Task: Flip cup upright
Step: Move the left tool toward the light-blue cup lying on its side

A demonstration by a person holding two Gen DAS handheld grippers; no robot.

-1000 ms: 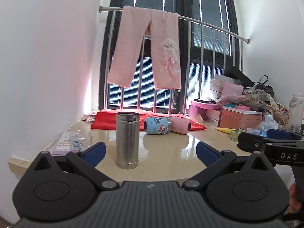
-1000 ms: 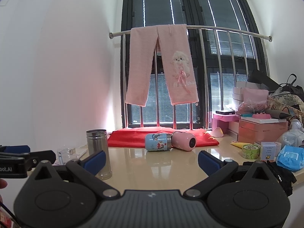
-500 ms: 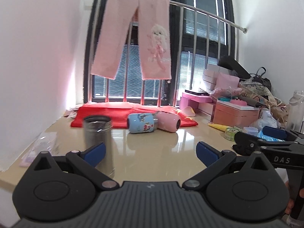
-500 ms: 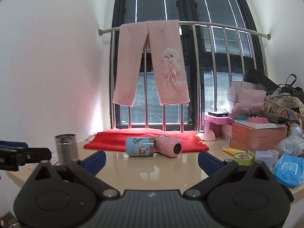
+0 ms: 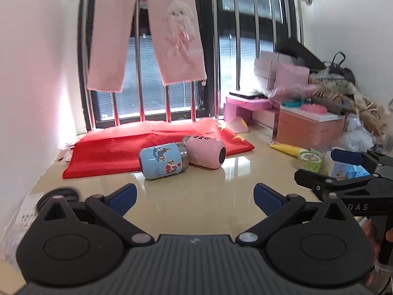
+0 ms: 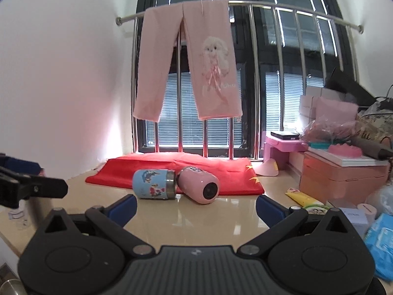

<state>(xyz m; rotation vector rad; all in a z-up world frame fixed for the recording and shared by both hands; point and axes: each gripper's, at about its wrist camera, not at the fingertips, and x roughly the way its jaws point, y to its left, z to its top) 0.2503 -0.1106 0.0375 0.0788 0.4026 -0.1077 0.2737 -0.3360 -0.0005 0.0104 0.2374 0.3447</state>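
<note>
A light blue cartoon cup lies on its side on the beige table, mouth to the right, touching a pink cup that also lies on its side. Both also show in the right wrist view: the blue cup and the pink cup. My left gripper is open and empty, a short way in front of the cups. My right gripper is open and empty, also in front of them. A steel cup stands at the left, mostly hidden behind my left gripper's finger.
A red cloth lies behind the cups under the barred window with pink trousers hanging. Pink boxes, a tape roll and clutter fill the right side. The white wall bounds the left.
Both grippers have moved forward and to the right toward the lying cups. The steel cup has slid to the left edge of both views.
</note>
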